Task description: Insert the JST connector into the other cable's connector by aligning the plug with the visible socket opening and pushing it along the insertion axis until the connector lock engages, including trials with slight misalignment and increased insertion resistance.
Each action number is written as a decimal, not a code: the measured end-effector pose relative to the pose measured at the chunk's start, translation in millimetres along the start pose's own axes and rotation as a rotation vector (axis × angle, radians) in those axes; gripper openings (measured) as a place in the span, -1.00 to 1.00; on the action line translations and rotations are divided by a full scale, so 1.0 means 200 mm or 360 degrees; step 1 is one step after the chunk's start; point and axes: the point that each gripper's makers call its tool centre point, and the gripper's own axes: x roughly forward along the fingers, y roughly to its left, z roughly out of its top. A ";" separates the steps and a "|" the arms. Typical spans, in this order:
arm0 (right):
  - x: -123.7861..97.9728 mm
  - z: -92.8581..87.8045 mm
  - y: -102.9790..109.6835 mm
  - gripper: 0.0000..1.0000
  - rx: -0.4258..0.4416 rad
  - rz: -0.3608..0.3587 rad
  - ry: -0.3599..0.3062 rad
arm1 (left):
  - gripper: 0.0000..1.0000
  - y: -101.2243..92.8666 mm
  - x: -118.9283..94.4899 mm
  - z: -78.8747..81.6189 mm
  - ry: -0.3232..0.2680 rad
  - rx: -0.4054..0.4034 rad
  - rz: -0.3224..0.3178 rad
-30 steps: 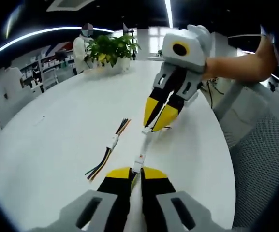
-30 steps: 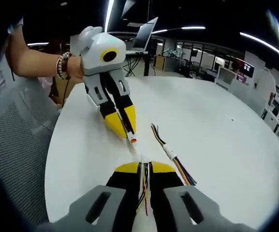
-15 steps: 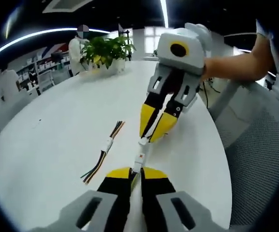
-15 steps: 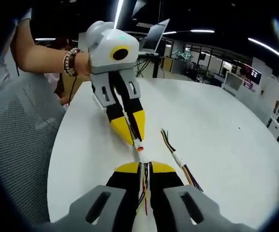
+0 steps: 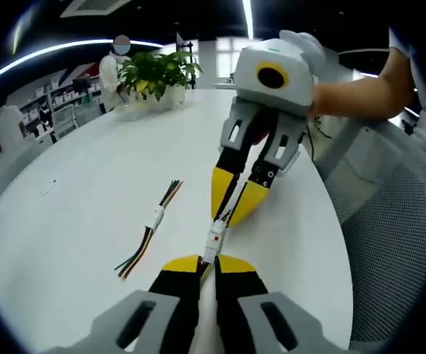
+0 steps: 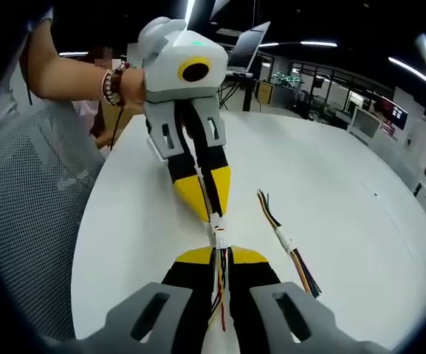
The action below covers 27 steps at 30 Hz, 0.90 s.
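Note:
In the left gripper view my left gripper (image 5: 207, 261) is shut on a white JST connector (image 5: 213, 240) with a red mark. The right gripper (image 5: 231, 215) comes in from the upper right, its yellow tips shut and touching the far end of that connector. In the right gripper view my right gripper (image 6: 222, 254) is shut on its own cable, whose red and yellow wires (image 6: 218, 291) run back between the jaws. Its white connector (image 6: 219, 234) meets the tips of the left gripper (image 6: 214, 214). Whether the two connectors are locked together is too small to tell.
A spare multicoloured wire harness (image 5: 150, 226) with a white middle connector lies on the round white table (image 5: 87, 192), also seen as a harness (image 6: 287, 243) right of the jaws. A potted plant (image 5: 153, 74) stands at the far edge. A mesh chair (image 5: 397, 236) is beside the table.
The two grippers have closed toward each other along the cable line. The gap between the connectors has gone, and the opposing tips now touch the connector.

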 end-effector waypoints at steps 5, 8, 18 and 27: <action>0.01 -0.01 0.01 -0.93 -0.0010 0.0016 0.0011 | -0.99 0.00 0.01 -0.02 0.0016 -0.0004 -0.0008; 0.02 -0.02 0.02 -0.93 -0.0041 0.0026 0.0033 | -0.99 -0.01 0.01 -0.03 0.0026 -0.0008 -0.0018; 0.07 -0.06 0.03 -0.93 -0.0173 0.0043 0.0113 | -0.99 -0.01 0.04 -0.08 0.0067 -0.0014 -0.0048; 0.07 -0.04 0.03 -0.93 -0.0169 0.0054 0.0091 | -0.99 -0.02 0.04 -0.06 0.0040 -0.0019 -0.0062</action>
